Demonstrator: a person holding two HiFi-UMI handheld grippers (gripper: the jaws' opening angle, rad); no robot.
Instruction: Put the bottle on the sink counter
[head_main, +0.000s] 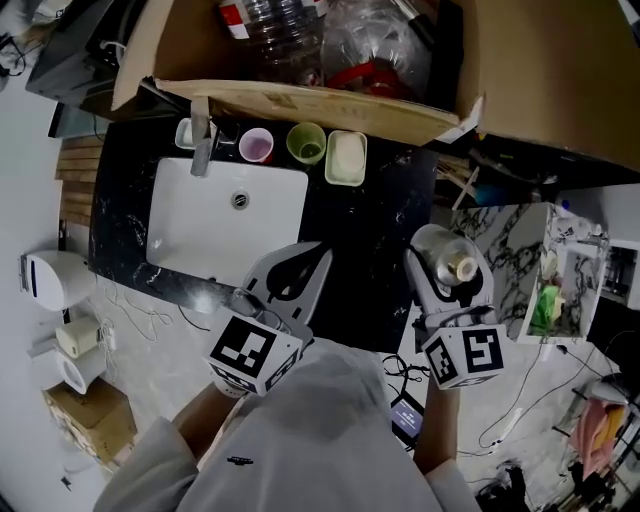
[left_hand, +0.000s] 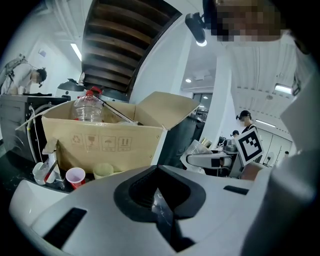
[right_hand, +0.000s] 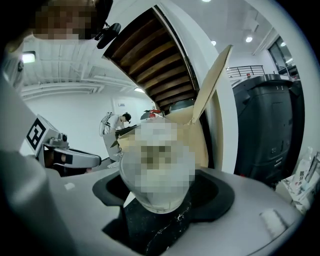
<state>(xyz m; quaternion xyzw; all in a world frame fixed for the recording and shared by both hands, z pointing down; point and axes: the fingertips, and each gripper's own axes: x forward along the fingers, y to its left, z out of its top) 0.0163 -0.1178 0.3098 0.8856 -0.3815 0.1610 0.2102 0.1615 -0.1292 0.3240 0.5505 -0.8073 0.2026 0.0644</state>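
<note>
Jaws of right gripper (head_main: 449, 285) clamp bottle (head_main: 444, 252) between.

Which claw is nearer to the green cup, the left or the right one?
Left. The left claw is almost straight in front of the green cup; the right claw, holding the bottle, is farther off to the cup's right.

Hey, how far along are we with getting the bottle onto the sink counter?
Done: the clear bottle is picked up and is outside the cardboard box. In hand: the right gripper is shut on it above the right end of the black counter. The left gripper is shut with nothing in it. Left: set the bottle down and let go. I can't tell whether it touches the counter yet.
</note>
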